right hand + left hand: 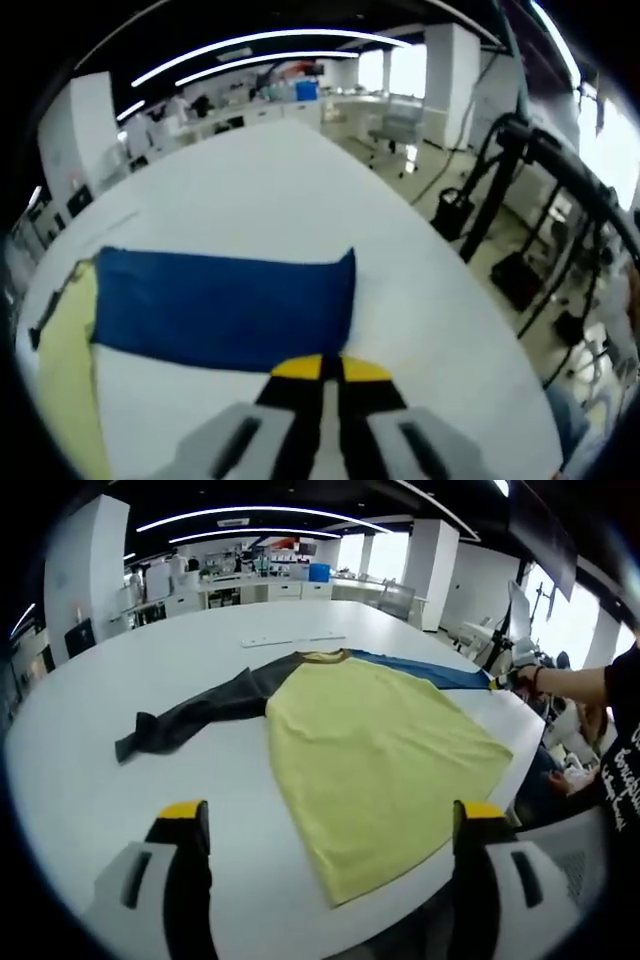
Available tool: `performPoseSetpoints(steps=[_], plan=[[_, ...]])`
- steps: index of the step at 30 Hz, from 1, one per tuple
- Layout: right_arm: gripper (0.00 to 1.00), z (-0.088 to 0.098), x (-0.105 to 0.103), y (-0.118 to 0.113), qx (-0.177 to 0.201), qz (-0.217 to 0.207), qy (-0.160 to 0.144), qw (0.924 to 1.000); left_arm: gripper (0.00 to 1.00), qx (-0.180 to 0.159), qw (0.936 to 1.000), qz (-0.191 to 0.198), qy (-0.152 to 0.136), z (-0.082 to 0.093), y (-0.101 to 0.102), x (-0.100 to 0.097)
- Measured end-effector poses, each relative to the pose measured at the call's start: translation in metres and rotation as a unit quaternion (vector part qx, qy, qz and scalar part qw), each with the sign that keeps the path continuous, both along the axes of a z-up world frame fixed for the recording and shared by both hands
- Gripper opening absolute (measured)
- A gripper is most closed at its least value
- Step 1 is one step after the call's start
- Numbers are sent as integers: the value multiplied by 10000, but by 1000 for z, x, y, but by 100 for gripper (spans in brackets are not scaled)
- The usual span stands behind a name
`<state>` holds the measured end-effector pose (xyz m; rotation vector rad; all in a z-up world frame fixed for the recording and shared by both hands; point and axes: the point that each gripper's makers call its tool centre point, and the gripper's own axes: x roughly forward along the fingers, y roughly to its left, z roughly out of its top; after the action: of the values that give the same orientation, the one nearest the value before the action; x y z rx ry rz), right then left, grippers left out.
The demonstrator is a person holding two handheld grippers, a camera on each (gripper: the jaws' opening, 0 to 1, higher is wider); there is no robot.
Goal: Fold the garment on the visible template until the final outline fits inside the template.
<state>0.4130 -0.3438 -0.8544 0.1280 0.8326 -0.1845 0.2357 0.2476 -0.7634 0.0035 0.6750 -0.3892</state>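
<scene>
Garment position: flat on the white table, yellow body spread wide toward the near edge, hem corner close to that edge. The dark grey sleeve extends to the left across the table and ends in a loose cuff. The blue sleeve extends to the right, toward the far right edge of the table. The collar points away from the camera in the left gripper view. A thin pale strip lies on the table beyond the collar, apart from the garment.

Left tongs: jaws wide apart, yellow-tipped, holding nothing. They hover above the near part of the table, with the yellow body of the garment between and beyond them.

Right tongs: jaws closed together, yellow tips touching, positioned at the near edge of the blue sleeve close to its cuff corner. The tips meet right at the fabric edge; whether cloth is pinched between them cannot be determined from the right gripper view. In the same view, the blue sleeve lies flat as a broad band, and the yellow body adjoins it at the left.

In the left gripper view, a person's arm reaches in from the right to the end of the blue sleeve, with a dark-sleeved torso at the right border.

Surroundings: an open office with white columns, benches at the far wall and curved ceiling light strips. A black stand and cables are on the floor beside the right side of the table.
</scene>
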Motion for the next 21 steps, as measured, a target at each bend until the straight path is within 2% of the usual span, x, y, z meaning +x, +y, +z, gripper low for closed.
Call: performPoseSetpoints(steps=[8, 11, 13, 21], plan=[[0, 16, 0, 13, -55, 13, -37, 10000, 99, -2, 10000, 24, 2, -1, 1, 0], [0, 22, 8, 19, -21, 123, -99, 9999, 99, -5, 10000, 39, 9, -1, 2, -1], [0, 31, 13, 29, 43, 198, -252, 9995, 99, -13, 10000, 20, 9, -1, 1, -1], [0, 49, 35, 60, 29, 543, -449, 9975, 99, -59, 10000, 67, -26, 0, 4, -1]])
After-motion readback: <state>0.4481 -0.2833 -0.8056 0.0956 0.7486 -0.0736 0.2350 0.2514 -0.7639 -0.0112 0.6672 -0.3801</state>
